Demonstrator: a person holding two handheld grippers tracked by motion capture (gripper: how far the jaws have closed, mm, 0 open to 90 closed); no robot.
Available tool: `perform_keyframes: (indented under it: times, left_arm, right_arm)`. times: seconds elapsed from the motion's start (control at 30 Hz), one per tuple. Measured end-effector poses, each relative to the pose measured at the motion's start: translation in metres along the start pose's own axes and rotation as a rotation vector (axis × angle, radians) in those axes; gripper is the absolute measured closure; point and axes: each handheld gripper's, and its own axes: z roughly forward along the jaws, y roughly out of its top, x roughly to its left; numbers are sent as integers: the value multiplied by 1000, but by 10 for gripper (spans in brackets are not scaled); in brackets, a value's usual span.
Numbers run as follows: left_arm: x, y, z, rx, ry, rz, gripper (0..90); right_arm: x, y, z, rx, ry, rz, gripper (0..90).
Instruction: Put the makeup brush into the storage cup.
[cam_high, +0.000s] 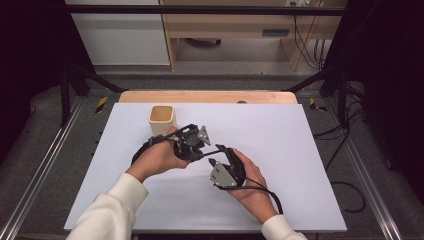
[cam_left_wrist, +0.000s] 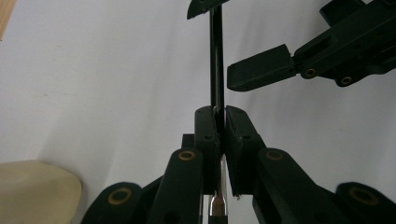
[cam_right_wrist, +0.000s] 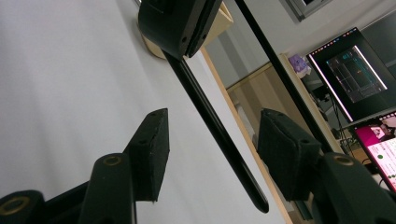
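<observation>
Pen (cam_left_wrist: 216, 60) clamped in left tool (cam_left_wrist: 221, 122), btwn right tool's (cam_right_wrist: 212, 140) jaws.

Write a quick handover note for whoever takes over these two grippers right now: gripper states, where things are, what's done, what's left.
Left gripper: shut on the pen, which sticks out past its jaws above the table.
Right gripper: open, jaws either side of the pen's free end, not touching it.
Cup: upright at the back left of the table, just behind the left gripper; whether anything is in it cannot be told.
Done: pen picked up and brought between the right jaws.
Left: probably close the right gripper on the pen, then release the left. Where the pen goes next is a guess, maybe the cup.
</observation>
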Motion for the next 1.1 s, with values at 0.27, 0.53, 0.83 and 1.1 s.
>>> perform_keyframes:
  times: [0.27,0.53,0.83,1.1]
  left_arm:
    - [-1,0,0,1,-7,6,839]
    - [-2,-2,0,-2,-12,11,838]
    - [-2,-5,1,-3,-19,16,839]
    - [-3,-5,1,0,-26,27,839]
  right_arm:
    - [1,2,0,-4,9,-25,508]
    - [2,3,1,-2,21,-28,539]
    - [4,3,2,-2,42,-41,602]
    - [5,3,3,-2,57,-49,655]
